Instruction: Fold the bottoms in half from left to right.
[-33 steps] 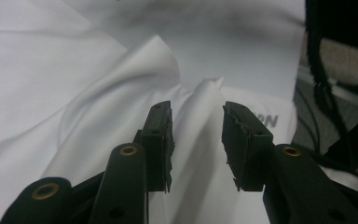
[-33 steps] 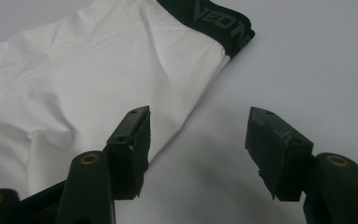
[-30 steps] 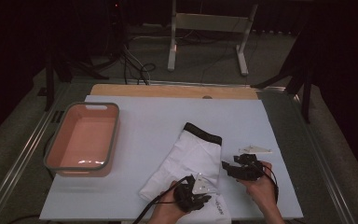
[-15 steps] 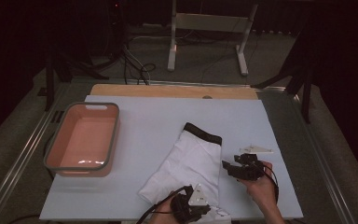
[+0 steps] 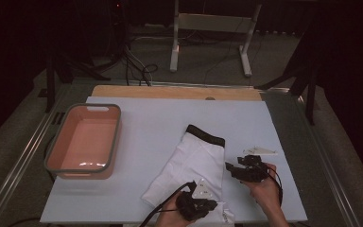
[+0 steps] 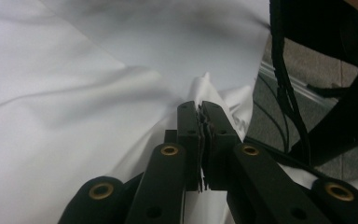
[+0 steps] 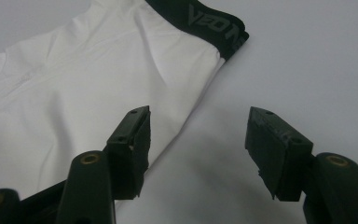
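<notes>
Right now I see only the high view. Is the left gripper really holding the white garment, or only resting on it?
Observer: The left gripper has its jaws shut on a fold of the white garment; cloth sticks out above the tips.
Operator: And the right gripper, does it pinch anything?
Observer: No. The right gripper is open, one jaw over the garment's edge, the other over the bare table.
Operator: Is something written on the dark waistband?
Observer: Yes, the waistband carries grey letters, partly cut off.
</notes>
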A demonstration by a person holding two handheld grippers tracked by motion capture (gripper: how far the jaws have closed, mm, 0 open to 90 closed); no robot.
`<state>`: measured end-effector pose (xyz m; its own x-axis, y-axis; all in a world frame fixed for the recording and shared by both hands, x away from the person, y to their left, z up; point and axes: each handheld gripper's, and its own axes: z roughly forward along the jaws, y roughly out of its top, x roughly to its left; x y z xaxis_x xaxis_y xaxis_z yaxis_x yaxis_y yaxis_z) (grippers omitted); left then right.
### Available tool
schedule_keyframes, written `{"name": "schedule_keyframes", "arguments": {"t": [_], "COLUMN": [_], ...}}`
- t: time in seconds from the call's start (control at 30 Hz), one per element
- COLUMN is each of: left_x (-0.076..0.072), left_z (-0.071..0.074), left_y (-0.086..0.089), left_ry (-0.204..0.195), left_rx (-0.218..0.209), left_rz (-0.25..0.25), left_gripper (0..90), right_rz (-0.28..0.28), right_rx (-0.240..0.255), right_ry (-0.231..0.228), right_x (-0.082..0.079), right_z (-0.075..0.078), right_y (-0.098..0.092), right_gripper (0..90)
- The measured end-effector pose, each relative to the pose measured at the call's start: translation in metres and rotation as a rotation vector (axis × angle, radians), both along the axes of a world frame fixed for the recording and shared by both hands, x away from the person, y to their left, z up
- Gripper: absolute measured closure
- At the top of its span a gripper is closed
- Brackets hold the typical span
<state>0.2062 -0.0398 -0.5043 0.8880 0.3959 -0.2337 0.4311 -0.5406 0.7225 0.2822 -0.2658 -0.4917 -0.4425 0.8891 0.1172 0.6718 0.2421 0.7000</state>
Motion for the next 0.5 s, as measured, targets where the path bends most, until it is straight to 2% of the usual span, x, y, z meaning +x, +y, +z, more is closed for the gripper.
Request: {"name": "schedule_keyframes", "arguments": {"t": [0.33,0.37,0.5], "left_x": [0.009,0.008,0.009], "left_z": [0.000,0.001,0.000], "left_y": [-0.017,-0.020,-0.023], "left_ry": [0.015,-0.001,-0.013], "left_rx": [-0.019,0.000,0.014], "left_rz": [-0.001,-0.011,-0.012], "left_gripper": [85.9,86.9,88.8], "right_rz": [-0.006,-0.007,-0.009], "right_rx": [-0.001,0.000,0.002], "right_ry": [-0.002,-0.002,-0.004], "right_x": [0.000,0.000,0.001], "right_z": [0.000,0.000,0.000], "right_y": [-0.001,-0.001,-0.003], "right_gripper": [40.1,40.1,40.1]}}
